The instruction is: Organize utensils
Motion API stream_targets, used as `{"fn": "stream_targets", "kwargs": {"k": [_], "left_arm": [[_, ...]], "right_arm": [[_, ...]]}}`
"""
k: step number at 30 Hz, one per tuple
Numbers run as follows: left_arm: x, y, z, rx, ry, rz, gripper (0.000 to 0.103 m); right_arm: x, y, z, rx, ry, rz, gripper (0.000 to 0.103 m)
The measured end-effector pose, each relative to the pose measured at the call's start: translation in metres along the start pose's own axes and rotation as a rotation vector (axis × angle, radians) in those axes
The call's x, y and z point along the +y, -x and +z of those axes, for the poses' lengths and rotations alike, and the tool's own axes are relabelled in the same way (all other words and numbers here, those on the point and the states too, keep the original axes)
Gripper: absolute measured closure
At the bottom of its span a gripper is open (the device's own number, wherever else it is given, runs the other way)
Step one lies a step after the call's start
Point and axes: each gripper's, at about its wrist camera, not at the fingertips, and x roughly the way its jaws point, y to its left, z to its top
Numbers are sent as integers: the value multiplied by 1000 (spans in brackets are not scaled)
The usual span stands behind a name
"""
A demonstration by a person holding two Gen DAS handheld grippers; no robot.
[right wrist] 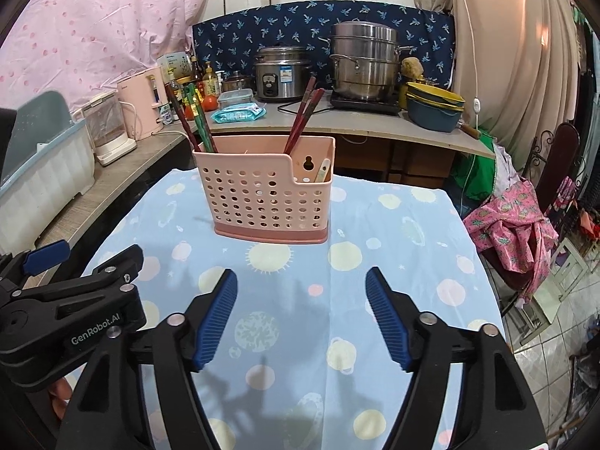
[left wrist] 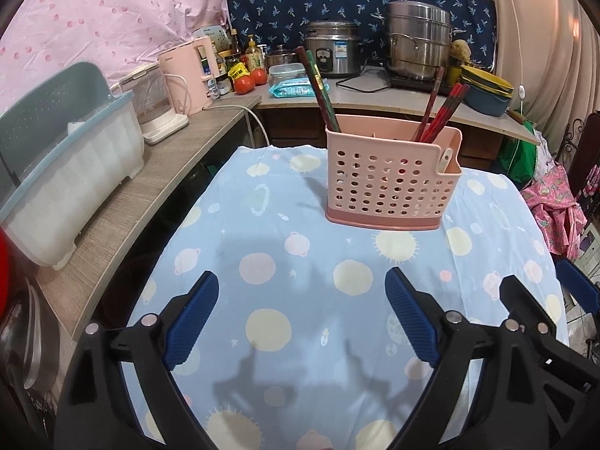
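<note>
A pink perforated utensil holder (left wrist: 390,180) stands upright on the blue patterned tablecloth (left wrist: 300,262); it also shows in the right wrist view (right wrist: 268,195). Dark red and green chopsticks (left wrist: 318,86) lean in its left part, red chopsticks (left wrist: 442,112) in its right part, and a pale spoon handle (left wrist: 446,159) sits in the low side compartment. My left gripper (left wrist: 302,288) is open and empty, well short of the holder. My right gripper (right wrist: 302,285) is open and empty, beside the left one, which shows at the left edge (right wrist: 75,300).
A grey counter at the left carries a dish drainer box (left wrist: 63,172) and pink kettle (left wrist: 187,75). The back counter holds a rice cooker (left wrist: 333,48), steel steamer pot (left wrist: 416,41), tomatoes, bottles and stacked bowls (left wrist: 487,90). A chair with pink clothes (right wrist: 517,225) stands right.
</note>
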Motion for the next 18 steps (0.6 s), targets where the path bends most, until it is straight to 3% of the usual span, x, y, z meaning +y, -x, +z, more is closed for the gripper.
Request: {"fn": "stream_targets", "kwargs": {"k": [3, 17, 18], "left_arm": [[2, -1, -1, 12, 10, 0, 15], [2, -6, -5, 29, 6, 7, 13], [2, -7, -5, 29, 6, 11, 13]], "right_arm": [[-2, 0, -1, 3, -3, -5, 23], [-4, -5, -4, 8, -2, -30, 15], [-4, -5, -4, 9, -3, -34, 8]]}}
